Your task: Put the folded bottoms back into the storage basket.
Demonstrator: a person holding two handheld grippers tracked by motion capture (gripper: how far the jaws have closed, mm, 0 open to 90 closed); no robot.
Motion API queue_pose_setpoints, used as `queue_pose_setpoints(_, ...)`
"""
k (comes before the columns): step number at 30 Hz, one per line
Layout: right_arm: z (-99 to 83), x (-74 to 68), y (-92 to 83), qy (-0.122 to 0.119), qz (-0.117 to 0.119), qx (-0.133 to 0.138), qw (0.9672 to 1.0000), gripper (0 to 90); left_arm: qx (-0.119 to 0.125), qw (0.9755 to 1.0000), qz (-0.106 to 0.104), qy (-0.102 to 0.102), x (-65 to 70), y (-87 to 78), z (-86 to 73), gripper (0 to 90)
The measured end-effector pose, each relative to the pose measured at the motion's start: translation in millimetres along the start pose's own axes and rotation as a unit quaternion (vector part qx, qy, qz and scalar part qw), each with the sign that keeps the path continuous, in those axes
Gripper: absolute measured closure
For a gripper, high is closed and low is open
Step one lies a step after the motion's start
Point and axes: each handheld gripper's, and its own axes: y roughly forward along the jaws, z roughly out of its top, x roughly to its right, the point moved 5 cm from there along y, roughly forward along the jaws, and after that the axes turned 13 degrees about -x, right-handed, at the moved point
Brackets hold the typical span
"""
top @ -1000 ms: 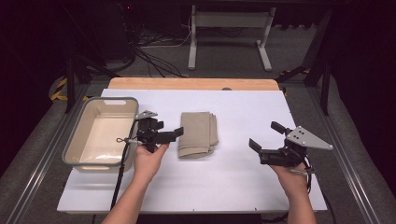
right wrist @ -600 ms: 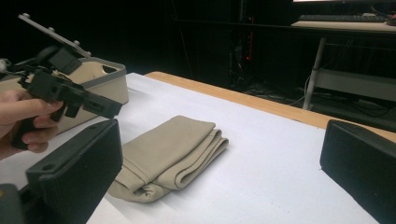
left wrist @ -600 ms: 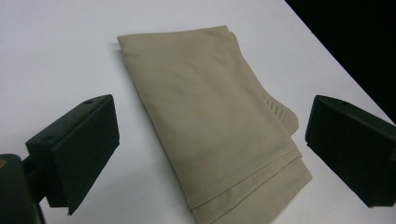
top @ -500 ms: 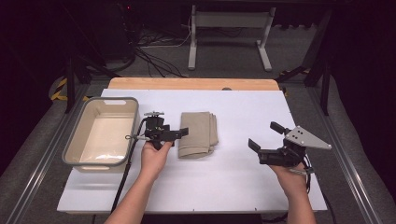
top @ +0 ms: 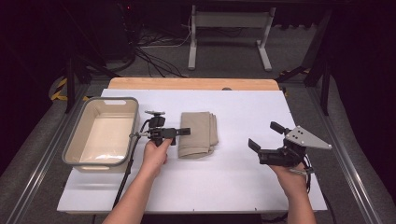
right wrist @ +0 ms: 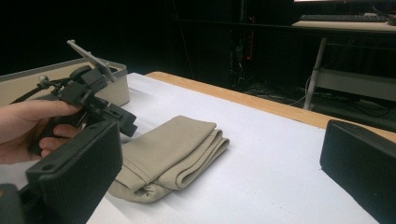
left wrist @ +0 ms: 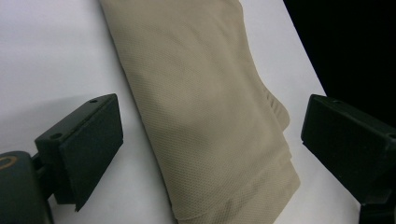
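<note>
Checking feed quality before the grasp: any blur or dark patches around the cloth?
High view: folded cloth evenly lit on the white table, surroundings dark. Left gripper view: cloth weave sharp, near jaws slightly soft. Right gripper view: near jaws blurred, background dark.

Looking along my right tool [right wrist: 219, 172], I see its two black jaws standing wide apart at the bottom corners, with nothing between them but the white desk [right wrist: 275, 154]. Ahead lies a folded beige cloth [right wrist: 173, 154], flat on the desk, its folded edges stacked toward me. At the left, my left hand [right wrist: 37, 126] grips the left tool [right wrist: 122, 122], whose black tip sits right at the cloth's near-left edge; I cannot tell whether it touches. Behind that hand stands a beige tub [right wrist: 114, 86] on the desk. The desk's wooden edge [right wrist: 243, 100] runs along the far side, against a dark room.
</note>
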Motion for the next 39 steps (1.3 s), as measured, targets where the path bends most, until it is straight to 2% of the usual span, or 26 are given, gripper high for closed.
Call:
queue_pose_setpoints(7, 0.7, -0.4, -0.7, -0.001, 0.000, 0.001, 1.0000, 0.0, -0.009, 0.9999, -0.010, -0.010, -2.3, 5.5, 1.3, 6.3)
queue_pose_setpoints(21, 0.9, -0.1, -1.0, -0.001, 0.000, 0.002, 1.0000, 0.0, -0.015, 0.9998, 0.003, -0.012, -1.3, 14.5, 4.4, 6.5)
queue_pose_setpoints(32, 1.5, -1.3, -0.9, 0.000, 0.001, 0.001, 1.0000, 0.0, -0.021, 0.9996, 0.018, -0.006, 4.5, 22.1, 6.8, 6.2)
queue_pose_setpoints(39, 1.7, -1.6, 0.0, -0.001, 0.002, 0.001, 1.0000, 0.0, -0.039, 0.9983, 0.044, 0.009, 12.0, 29.7, 9.1, 3.7)
